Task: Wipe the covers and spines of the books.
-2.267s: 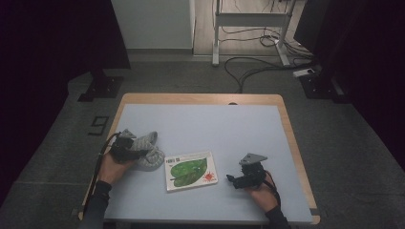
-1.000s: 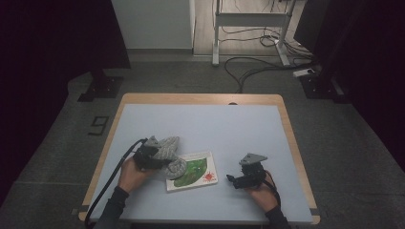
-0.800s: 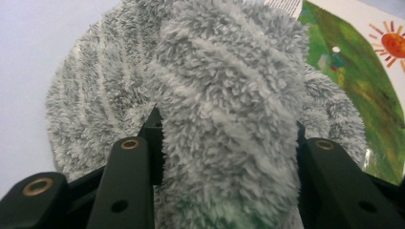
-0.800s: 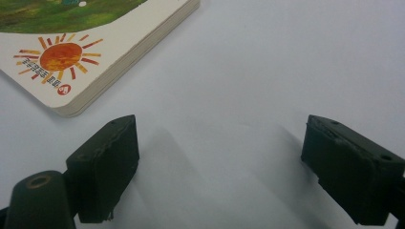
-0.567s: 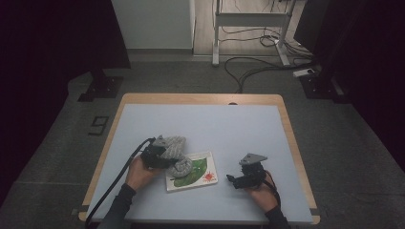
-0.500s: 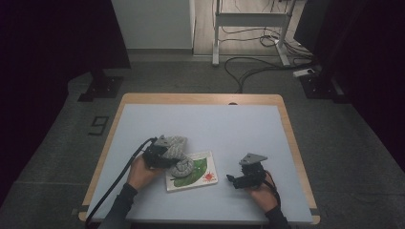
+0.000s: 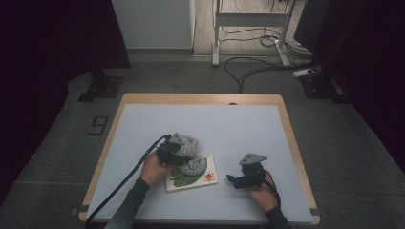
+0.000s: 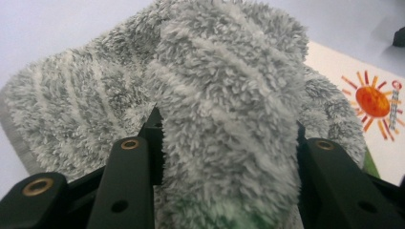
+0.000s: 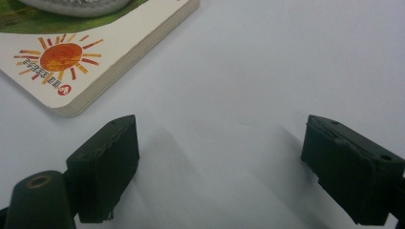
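— Sock check: where's the fuzzy grey striped sock?
— Pinched in the left gripper, draped over the board book, at its left end.
— And the right gripper?
— Jaws spread wide, empty, just right of the book; left's nearer.

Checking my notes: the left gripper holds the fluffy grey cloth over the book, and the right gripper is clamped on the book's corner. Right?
Not quite. The right gripper is open on the bare table, beside the book, as the right gripper view shows. The left gripper does hold the cloth.

Lab: dark curtains, floor cables.
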